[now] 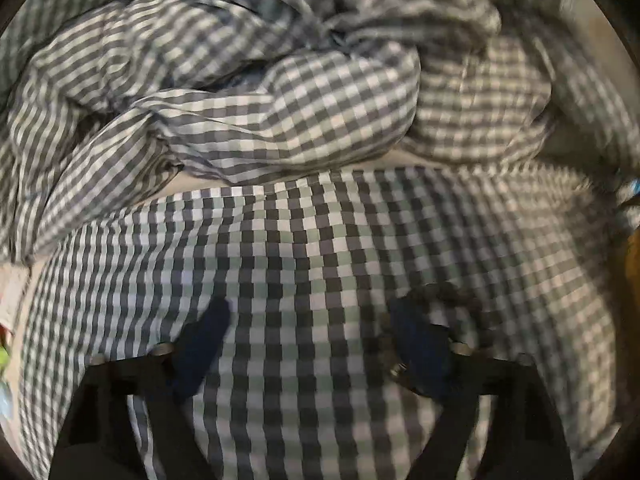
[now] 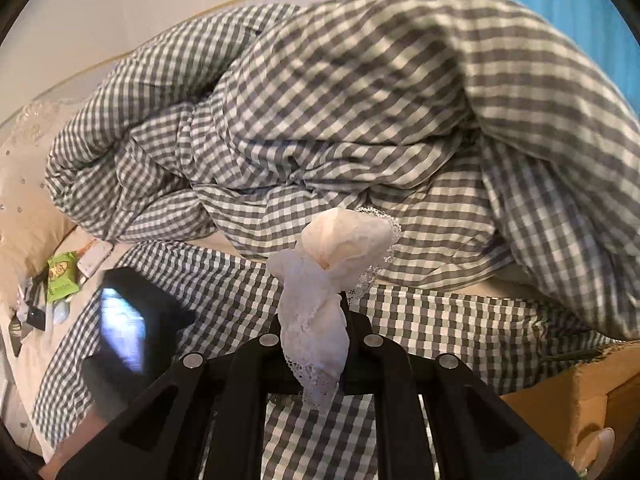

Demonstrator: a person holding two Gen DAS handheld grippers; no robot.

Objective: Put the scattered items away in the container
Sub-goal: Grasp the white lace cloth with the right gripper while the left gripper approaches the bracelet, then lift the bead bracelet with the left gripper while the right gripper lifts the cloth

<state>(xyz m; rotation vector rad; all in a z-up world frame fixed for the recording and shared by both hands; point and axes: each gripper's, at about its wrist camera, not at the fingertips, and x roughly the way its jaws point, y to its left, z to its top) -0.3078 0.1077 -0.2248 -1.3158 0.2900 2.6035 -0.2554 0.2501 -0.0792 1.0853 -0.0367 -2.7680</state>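
My right gripper (image 2: 316, 312) is shut on a white lace garment (image 2: 340, 248), which bunches above the fingers and hangs down between them, held above the bed. A cardboard box (image 2: 576, 396) sits at the lower right of the right wrist view. My left gripper (image 1: 312, 340) is open and empty, its dark blue fingertips (image 1: 202, 340) spread just above the flat gingham sheet (image 1: 320, 248). The left gripper also shows in the right wrist view (image 2: 132, 320) at the left, blurred.
A crumpled grey-and-white gingham duvet (image 2: 360, 100) is heaped across the bed. A green packet (image 2: 62, 276) and small dark items lie at the bed's left by a beige pillow (image 2: 28, 208). A blue curtain (image 2: 580, 4) hangs at the far right.
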